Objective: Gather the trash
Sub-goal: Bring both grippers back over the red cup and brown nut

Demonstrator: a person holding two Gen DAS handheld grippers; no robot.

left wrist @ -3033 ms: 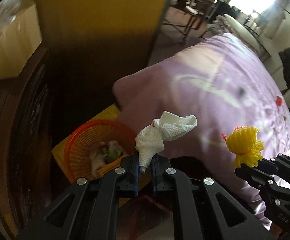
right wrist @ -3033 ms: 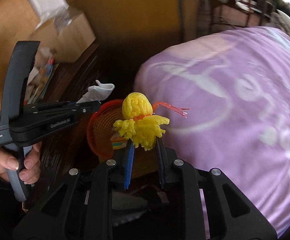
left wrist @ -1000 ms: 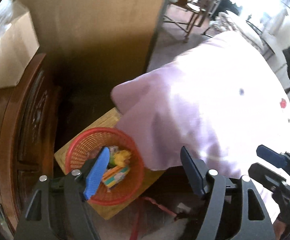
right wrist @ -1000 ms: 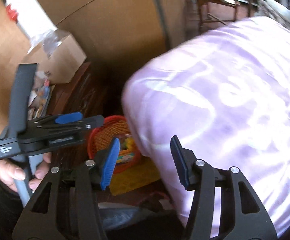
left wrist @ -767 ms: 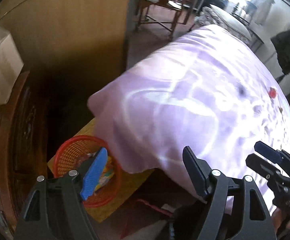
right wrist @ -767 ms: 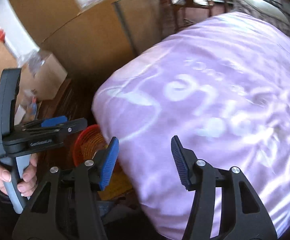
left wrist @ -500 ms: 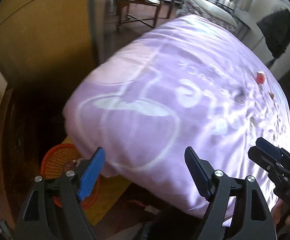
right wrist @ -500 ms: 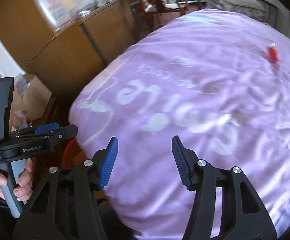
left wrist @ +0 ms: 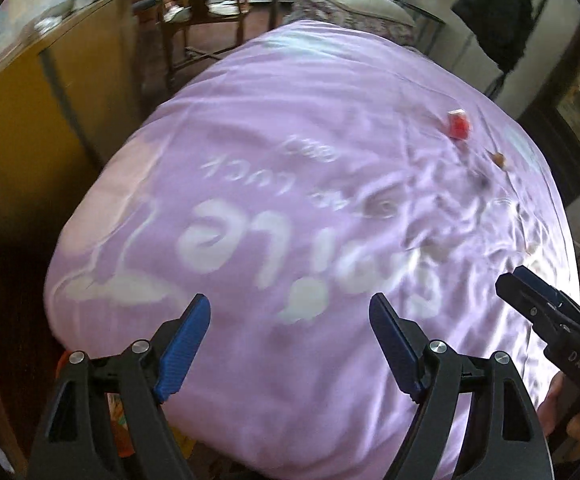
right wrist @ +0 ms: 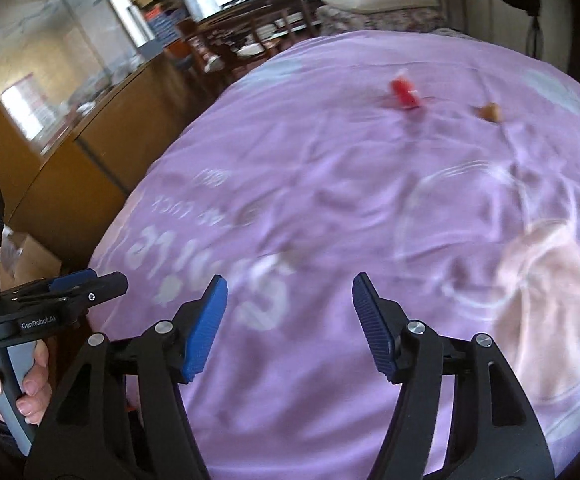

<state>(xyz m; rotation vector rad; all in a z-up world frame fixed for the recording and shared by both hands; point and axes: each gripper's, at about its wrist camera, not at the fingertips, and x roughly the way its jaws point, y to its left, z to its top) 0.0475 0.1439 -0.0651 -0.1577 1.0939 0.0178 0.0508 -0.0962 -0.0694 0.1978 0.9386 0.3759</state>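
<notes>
Both loads are gone: the left gripper (left wrist: 290,344) no longer pinches the tissue, the right gripper (right wrist: 290,322) has dropped the yellow toy, jaws wide. Both have swung off the basket (left wrist: 62,360) onto the purple bedspread (left wrist: 329,160).

Only a sliver of the orange basket (left wrist: 62,360) shows past the corner of the purple bedspread (left wrist: 309,208), the rest hidden under the cloth and behind the left hand-held gripper (left wrist: 290,344). The small red item (right wrist: 403,94) and the brownish scrap (right wrist: 489,111) far across the bed are smeared by motion blur, too small to identify. The white lettering (right wrist: 210,264) on the cover is blurred beyond reading, and the right hand-held gripper (left wrist: 545,312) is cut off by the frame's edge.
</notes>
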